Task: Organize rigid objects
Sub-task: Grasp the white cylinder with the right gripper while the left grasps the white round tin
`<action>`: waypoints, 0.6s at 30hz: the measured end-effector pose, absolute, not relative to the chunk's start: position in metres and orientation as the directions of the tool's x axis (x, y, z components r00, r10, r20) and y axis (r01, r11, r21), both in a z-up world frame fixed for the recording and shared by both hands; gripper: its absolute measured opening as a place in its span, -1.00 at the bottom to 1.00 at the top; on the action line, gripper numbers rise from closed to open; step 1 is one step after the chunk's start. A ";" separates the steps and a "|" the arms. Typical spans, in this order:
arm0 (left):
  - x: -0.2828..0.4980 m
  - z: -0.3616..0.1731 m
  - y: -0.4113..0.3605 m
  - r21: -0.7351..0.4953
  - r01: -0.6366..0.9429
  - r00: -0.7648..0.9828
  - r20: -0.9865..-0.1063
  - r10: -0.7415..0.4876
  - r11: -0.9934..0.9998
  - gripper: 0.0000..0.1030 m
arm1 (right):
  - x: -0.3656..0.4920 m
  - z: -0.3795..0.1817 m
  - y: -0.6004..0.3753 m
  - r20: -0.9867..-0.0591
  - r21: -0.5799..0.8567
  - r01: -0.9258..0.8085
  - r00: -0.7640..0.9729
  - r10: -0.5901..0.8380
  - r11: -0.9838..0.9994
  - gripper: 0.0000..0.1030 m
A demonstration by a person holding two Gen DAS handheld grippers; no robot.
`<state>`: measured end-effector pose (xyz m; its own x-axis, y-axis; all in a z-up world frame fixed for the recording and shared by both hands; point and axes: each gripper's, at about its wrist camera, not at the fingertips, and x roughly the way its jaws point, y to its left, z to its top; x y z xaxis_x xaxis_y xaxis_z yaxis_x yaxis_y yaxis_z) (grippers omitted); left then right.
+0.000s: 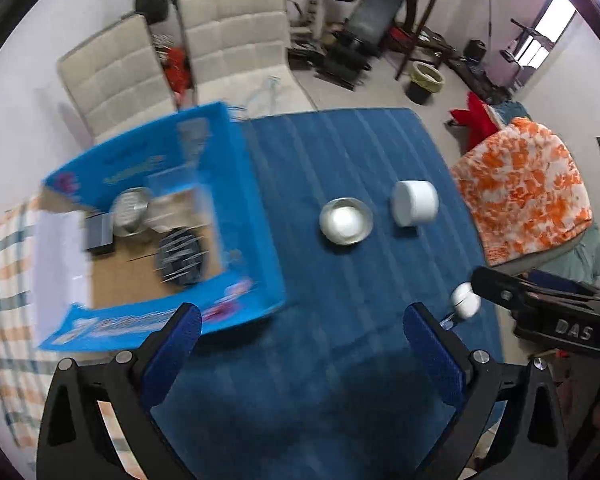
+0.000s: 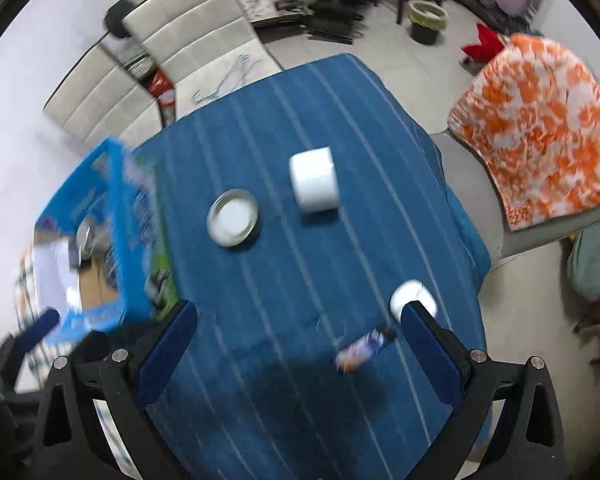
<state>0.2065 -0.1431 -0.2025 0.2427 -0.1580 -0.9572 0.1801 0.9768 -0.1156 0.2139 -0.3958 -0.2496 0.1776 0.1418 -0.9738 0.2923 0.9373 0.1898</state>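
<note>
Viewing: both hand-held grippers are seen from above the counter, which is covered by a blue striped cloth.
Left hand-held gripper: jaws spread wide, nothing held between the blue pads; it is poised over the near part of the counter.
Right hand-held gripper: jaws spread wide, nothing gripped; a small purple-and-white wrapped item, blurred, is seen lying on the cloth between the fingers, nearer the right one.
Blue cardboard box: placed at the left edge of the counter, flaps open; motion blur is heavy in both views.
Box contents: a round metal tin, a dark grey block just beside it, and a dark spiky round object are seen on the brown floor of the box. Finer detail cannot be told.
Steel bowl: upright near the middle of the counter, white inside, well apart from the box.
White cylindrical container: lying on its side just right of the bowl, not touching it.
Small white round object: located near the right edge of the counter, partly hidden behind the right finger in the right wrist view.
Surroundings: two beige padded chairs are seen behind the counter; an orange-and-white cloth is draped over a seat to the right.
</note>
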 end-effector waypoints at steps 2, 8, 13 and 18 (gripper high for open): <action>0.223 -0.218 -0.163 -0.107 0.166 0.225 -0.964 -0.143 0.980 1.00 | 0.237 -0.274 -0.410 -0.975 0.198 0.316 0.165 0.151 0.928 1.00; 0.262 -0.257 -0.185 -0.082 0.096 0.178 -0.979 -0.098 0.992 1.00 | 0.304 -0.344 -0.417 -0.984 0.179 0.263 0.061 0.169 0.948 0.66; 0.281 -0.295 -0.196 -0.071 0.074 0.102 -0.992 -0.079 0.995 1.00 | 0.330 -0.385 -0.410 -0.986 0.165 0.203 0.016 0.166 0.965 -0.07; 0.293 -0.317 -0.207 -0.032 0.067 0.074 -0.997 -0.037 0.997 1.00 | 0.330 -0.387 -0.422 -0.986 0.165 0.171 0.030 0.162 0.971 -0.20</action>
<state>0.2927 -0.2068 -0.3173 0.0739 -0.0372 -0.9966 0.0668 0.9972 -0.0322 0.3304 -0.4216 -0.3867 0.0296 0.1623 -0.9863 0.1710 0.9713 0.1650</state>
